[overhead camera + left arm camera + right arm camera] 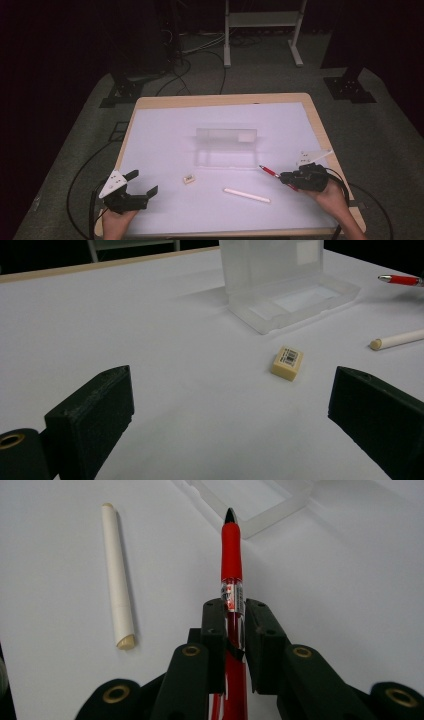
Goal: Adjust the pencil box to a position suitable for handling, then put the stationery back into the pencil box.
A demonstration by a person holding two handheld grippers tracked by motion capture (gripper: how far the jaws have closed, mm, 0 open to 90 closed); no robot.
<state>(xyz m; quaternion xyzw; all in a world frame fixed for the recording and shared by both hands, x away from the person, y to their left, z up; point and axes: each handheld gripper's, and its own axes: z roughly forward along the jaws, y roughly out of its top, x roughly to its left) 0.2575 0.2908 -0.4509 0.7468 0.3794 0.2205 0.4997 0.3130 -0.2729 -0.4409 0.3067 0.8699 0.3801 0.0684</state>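
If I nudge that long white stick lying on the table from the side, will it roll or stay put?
The long white stick looks round and smooth, so a sideways nudge would probably roll it across the flat white table. It looks straight and stiff, so it should move as one piece. Being so slim, it is likely light and could skid.

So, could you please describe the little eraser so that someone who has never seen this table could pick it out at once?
Start at the clear plastic case standing open mid-table. Just in front of it, toward the left gripper, lies the eraser, alone on the white sheet. It is the one small, cream-coloured block with a printed label; the white stick and red pen are long and thin.
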